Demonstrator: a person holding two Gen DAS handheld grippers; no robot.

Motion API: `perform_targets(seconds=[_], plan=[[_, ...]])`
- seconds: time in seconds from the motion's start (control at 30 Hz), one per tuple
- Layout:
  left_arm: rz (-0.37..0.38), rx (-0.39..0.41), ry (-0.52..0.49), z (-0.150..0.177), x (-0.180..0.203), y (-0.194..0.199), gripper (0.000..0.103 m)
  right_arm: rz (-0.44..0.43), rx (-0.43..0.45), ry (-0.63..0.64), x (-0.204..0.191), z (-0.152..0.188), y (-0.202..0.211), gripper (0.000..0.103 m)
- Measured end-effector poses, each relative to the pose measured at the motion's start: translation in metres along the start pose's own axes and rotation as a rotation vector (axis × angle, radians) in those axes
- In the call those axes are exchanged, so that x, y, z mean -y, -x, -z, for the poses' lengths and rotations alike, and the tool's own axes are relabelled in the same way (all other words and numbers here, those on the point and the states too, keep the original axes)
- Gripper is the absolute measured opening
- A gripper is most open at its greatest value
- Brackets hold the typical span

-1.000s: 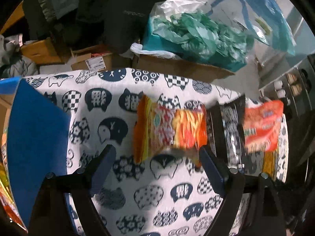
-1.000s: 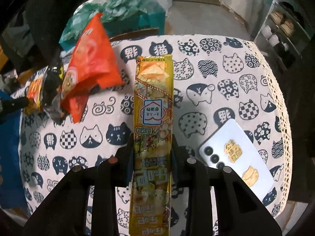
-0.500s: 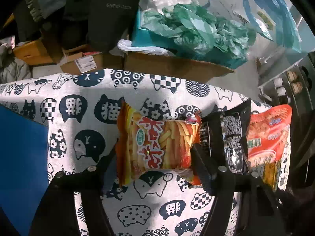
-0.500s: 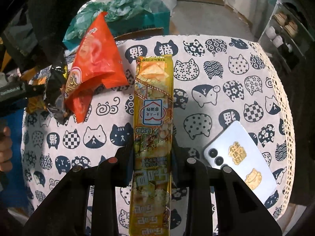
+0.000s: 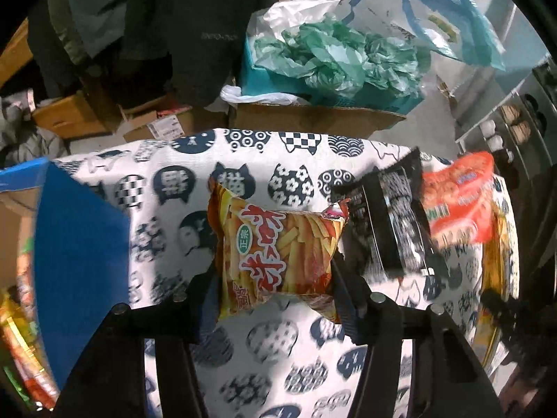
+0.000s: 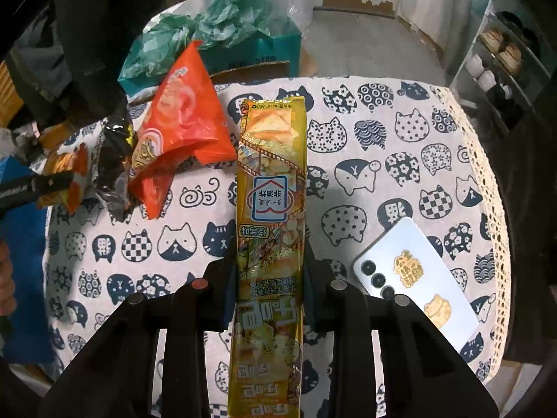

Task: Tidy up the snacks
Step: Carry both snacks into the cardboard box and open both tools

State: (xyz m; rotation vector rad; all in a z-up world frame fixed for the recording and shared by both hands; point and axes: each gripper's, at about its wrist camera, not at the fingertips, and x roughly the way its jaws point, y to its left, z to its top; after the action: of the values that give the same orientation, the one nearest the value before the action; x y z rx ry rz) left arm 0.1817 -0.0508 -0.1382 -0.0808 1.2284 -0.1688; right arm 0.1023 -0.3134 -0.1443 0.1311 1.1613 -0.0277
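My left gripper is shut on an orange bag of fry-shaped snacks, its fingers pressing both sides of the bag just above the cat-print tablecloth. A black packet and a red-orange bag lie to its right. My right gripper is shut on a long yellow snack pack that lies lengthwise on the cloth. In the right wrist view the red-orange bag and the black packet lie at the left.
A blue box with snacks inside stands at the table's left. A white phone lies face down at the right near the table edge. Cardboard boxes and green plastic bags sit on the floor behind the table.
My left gripper has moved forward over the fry snack bag and closed on it. The right gripper has stayed shut on the yellow pack, nearly still.
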Motion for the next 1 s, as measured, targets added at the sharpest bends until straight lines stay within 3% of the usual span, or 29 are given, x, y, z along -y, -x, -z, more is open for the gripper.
perform_targets(seconds=[0.13,0.47,0.73,1.0], plan=[[-0.03,0.013,-0.052,0.015,0.0,0.028,0.058,-0.004,0.016,0.006,-0.004,0.004,0.013,0.029],[-0.024,0.052,-0.091,0.051,-0.02,0.095,0.058,-0.039,0.053,0.053,-0.035,0.013,0.048,0.029],[-0.073,0.096,-0.082,0.074,-0.066,0.136,0.058,-0.099,0.081,0.114,-0.072,0.019,0.076,0.029],[-0.119,0.123,0.017,0.093,-0.129,0.155,0.058,-0.218,0.069,0.162,-0.117,0.025,0.094,0.029]])
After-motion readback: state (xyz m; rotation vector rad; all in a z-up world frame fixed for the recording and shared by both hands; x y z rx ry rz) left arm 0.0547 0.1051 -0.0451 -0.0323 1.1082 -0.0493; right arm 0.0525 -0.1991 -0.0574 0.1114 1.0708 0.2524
